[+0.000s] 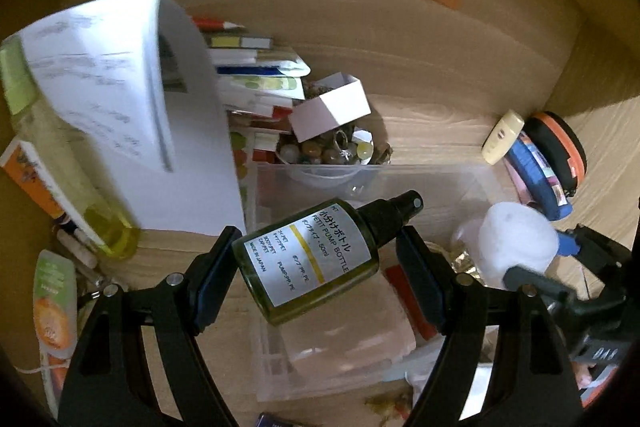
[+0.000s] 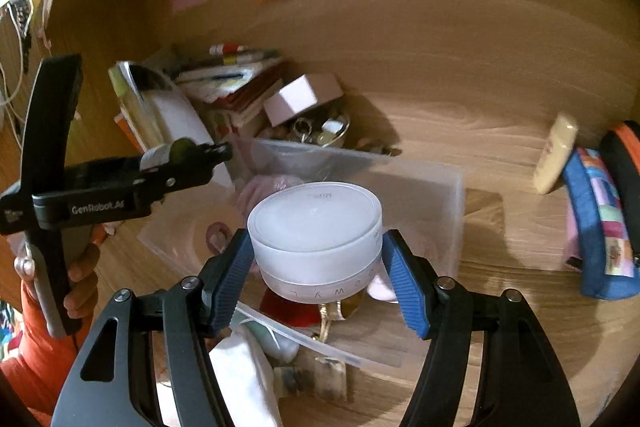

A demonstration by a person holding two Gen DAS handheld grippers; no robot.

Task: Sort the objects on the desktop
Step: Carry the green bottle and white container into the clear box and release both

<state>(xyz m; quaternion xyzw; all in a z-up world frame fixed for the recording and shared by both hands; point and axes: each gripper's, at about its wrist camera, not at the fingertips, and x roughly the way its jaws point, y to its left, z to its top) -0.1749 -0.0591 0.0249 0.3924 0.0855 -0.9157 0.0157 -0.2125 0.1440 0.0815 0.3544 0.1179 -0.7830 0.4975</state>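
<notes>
**Both hands loaded above the clear bin**

The desk [image 2: 500,131] is crowded, and in the middle of it sits a clear bin [image 1: 460,183] with soft pink and white things already in its bottom. Both carried items hang just over that bin. To do this step well, I'd say each should be lowered until it nearly rests on the contents before the jaws part, one hand at a time (the two tools are close together and could knock).

The right gripper [image 2: 318,259] is clamped on a frosted jar [image 2: 316,227], its blue pads pressed to the jar's sides. The jar is round, squat and white, with a flat lid and faint lettering around its lower band. It looks smooth and light, so a tilt could let it slide.

The left gripper [image 1: 318,279] pinches a bottle [image 1: 312,259] across its body. That one is dark olive green with a black pump top [image 1: 396,211] and a white label, held slantwise, pump end pointing away toward the bin's far wall. Set down on its side it would probably roll, so a gap among the soft items suits it.
</notes>
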